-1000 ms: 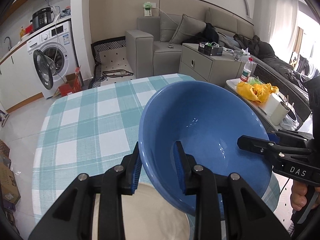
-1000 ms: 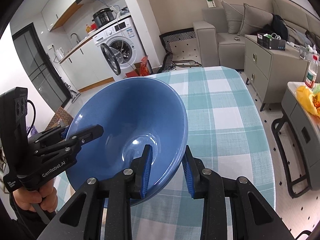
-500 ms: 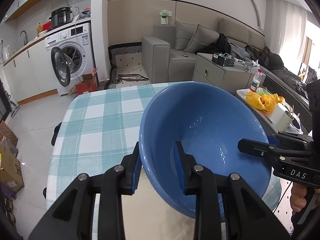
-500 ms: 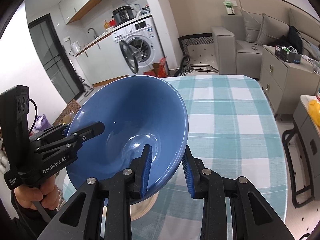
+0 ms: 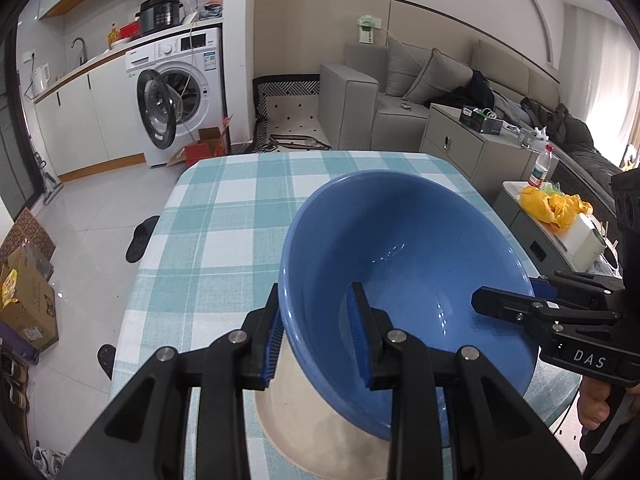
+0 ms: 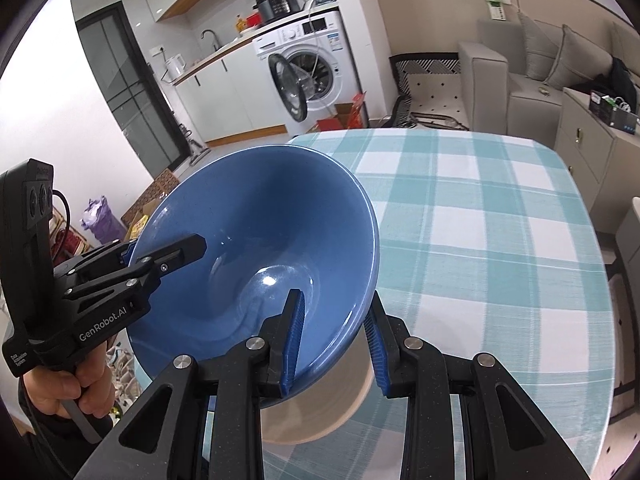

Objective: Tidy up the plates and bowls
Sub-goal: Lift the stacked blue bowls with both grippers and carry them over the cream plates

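Note:
A large blue bowl is held tilted in the air by both grippers. My left gripper is shut on the bowl's left rim, one finger inside and one outside. My right gripper is shut on the bowl's right rim the same way. Each gripper shows in the other's view, the right one in the left wrist view and the left one in the right wrist view. A cream plate lies on the checked table directly under the bowl; it also shows in the right wrist view.
The table has a teal and white checked cloth, its edges close on both sides. A washing machine with its door open, a sofa and a grey cabinet stand beyond. Boxes and slippers lie on the floor at left.
Both grippers have carried the bowl together, turning the view so more of the kitchen and the table's far end show. The grip on the rim is unchanged.

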{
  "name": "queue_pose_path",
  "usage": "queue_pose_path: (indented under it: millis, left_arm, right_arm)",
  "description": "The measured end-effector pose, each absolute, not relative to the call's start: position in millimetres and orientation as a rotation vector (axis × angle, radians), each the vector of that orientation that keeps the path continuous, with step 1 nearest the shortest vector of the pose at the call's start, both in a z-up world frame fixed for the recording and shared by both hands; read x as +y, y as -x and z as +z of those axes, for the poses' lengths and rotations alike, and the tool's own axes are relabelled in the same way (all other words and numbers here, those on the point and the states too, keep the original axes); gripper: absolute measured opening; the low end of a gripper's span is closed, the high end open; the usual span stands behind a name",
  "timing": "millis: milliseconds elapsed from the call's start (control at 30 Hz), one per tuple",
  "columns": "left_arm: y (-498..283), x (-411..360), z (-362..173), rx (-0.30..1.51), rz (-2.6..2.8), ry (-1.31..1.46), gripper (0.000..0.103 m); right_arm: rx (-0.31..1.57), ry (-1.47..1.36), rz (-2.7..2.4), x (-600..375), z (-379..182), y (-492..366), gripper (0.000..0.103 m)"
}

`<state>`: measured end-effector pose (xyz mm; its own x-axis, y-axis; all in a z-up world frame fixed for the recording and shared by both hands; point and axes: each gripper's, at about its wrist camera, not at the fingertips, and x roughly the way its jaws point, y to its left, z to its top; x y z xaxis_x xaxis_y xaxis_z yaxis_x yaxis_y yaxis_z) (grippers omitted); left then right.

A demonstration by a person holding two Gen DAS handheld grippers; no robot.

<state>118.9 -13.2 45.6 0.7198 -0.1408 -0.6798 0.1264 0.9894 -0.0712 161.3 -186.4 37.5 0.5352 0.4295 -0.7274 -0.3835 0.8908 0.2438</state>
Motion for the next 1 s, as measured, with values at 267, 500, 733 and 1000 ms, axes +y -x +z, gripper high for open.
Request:
queue_pose_path:
  millis: [267, 500, 733, 1000]
  left_arm:
    - [-120, -4, 31, 0.782, -0.121, 0.026, 0.029]
    - [-121, 2, 15, 0.814, -0.119, 0.050, 0.029]
    - [-123, 7, 2, 0.842, -0.112, 0.062, 0.029]
    - [-129, 12, -5, 0.848, -0.117, 0.073, 0.029]
  right_arm:
    - [0.921, -0.042, 0.510, -170, 21, -169, 0.031]
    - [0.943, -0.029, 0.508, -166, 9, -173, 0.031]
    - [0.961, -0.001, 0.507, -160, -3, -177, 0.031]
    - [0.961, 0.018, 0.500, -155, -7, -182, 0.031]
